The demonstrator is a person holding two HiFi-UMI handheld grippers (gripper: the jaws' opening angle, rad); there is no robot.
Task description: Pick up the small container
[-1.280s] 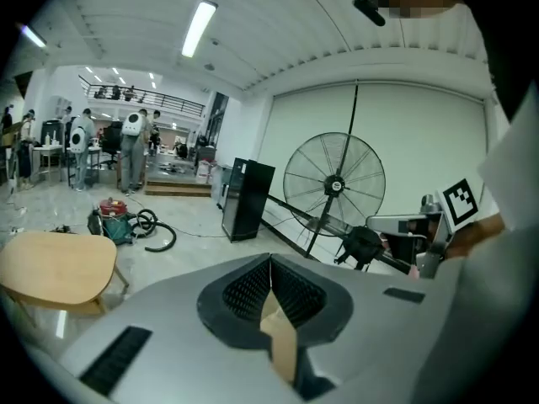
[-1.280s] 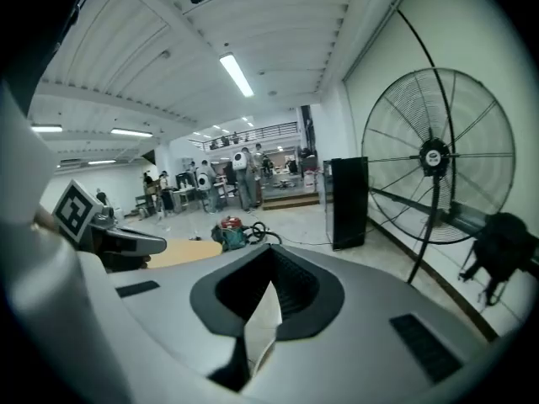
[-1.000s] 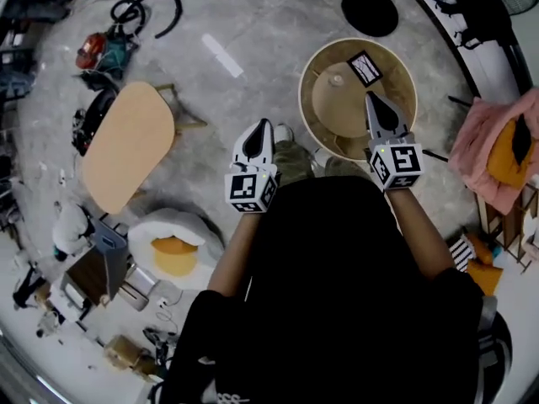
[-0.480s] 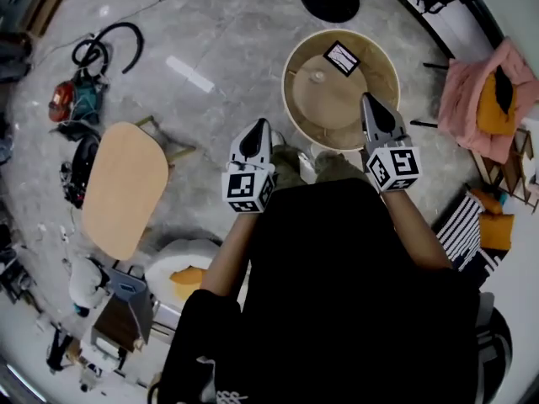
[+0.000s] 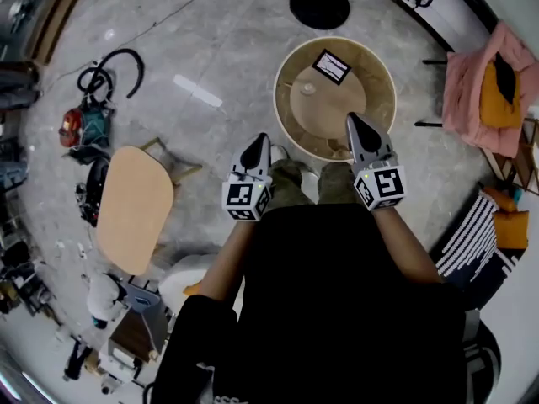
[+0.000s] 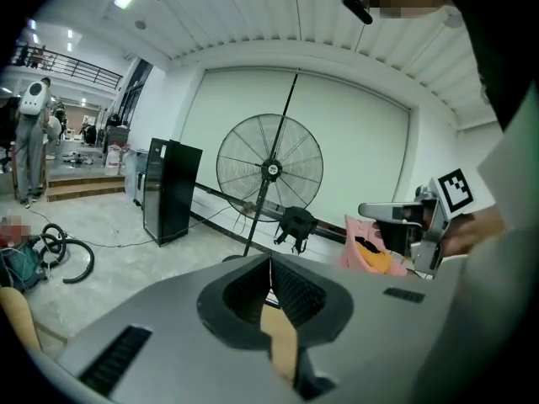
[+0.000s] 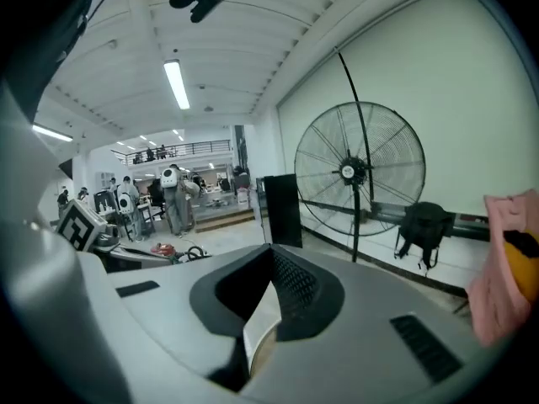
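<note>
Small container [image 5: 308, 88] sits on round counter [image 5: 381, 78], about 10 o'clock from its centre (pale, too small to detail). Right gripper [image 5: 354, 121] over the counter's 5 o'clock edge, fingers pressed together, nothing between them. Left gripper [image 5: 258, 140] off the counter at 8 o'clock, above the floor [image 5: 210, 40], fingers likewise together, empty.

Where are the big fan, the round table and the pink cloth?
big fan [image 7: 351, 172]: right gripper view, on its middle hub.
round table [image 5: 379, 82]: head view, on its bare top near the right edge.
pink cloth [image 5: 467, 74]: head view, on its left part.
</note>
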